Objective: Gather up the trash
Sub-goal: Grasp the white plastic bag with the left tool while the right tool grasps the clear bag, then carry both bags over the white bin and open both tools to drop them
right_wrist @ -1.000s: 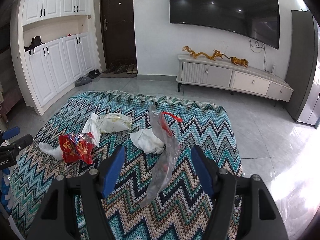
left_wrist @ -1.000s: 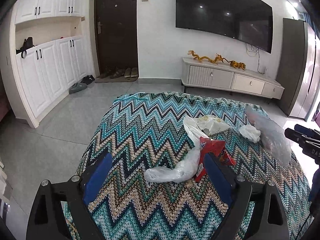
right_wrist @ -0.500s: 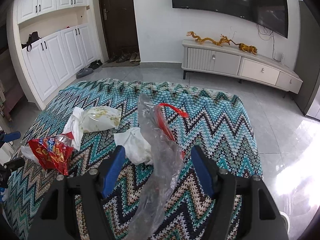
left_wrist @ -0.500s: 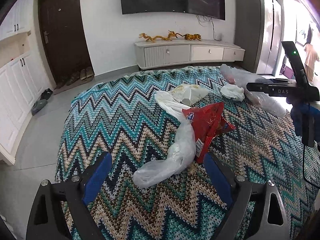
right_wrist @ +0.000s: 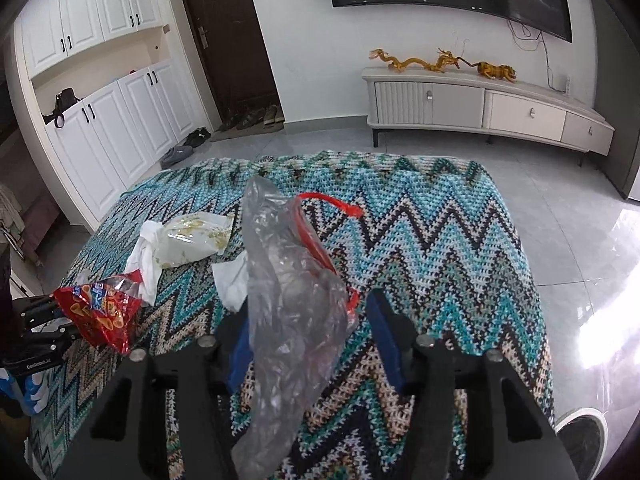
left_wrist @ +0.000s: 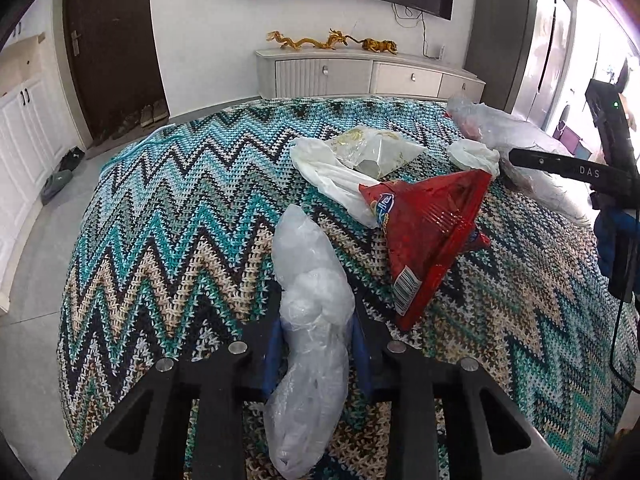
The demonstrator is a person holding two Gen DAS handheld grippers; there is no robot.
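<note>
**Trash on the zigzag cloth, a bag in each gripper**

Trash lies scattered over a tabletop (left_wrist: pixel 160 216) draped in a zigzag knit cloth. In the left wrist view, the left gripper (left_wrist: pixel 316 340) has its jaws drawn narrow around a crumpled white bag (left_wrist: pixel 310 320), which runs between the blue pads and up past them. Just beyond lies a red snack packet (left_wrist: pixel 428 232), touching a white plastic bag (left_wrist: pixel 328 176). A clear bag with yellow residue (left_wrist: pixel 372 150) rests on that white one. At the far right, the right gripper (left_wrist: pixel 560 170) reaches in over a clear bag (left_wrist: pixel 512 128).

In the right wrist view, the right gripper (right_wrist: pixel 308 332) has its jaws partly closed around the clear bag (right_wrist: pixel 288 304), which has a red strip along one edge; the left pad touches it, the right pad stands apart. A white wad (right_wrist: pixel 232 280) lies just behind it. The snack packet (right_wrist: pixel 100 312) sits at left, beside the left gripper (right_wrist: pixel 40 328).
</note>
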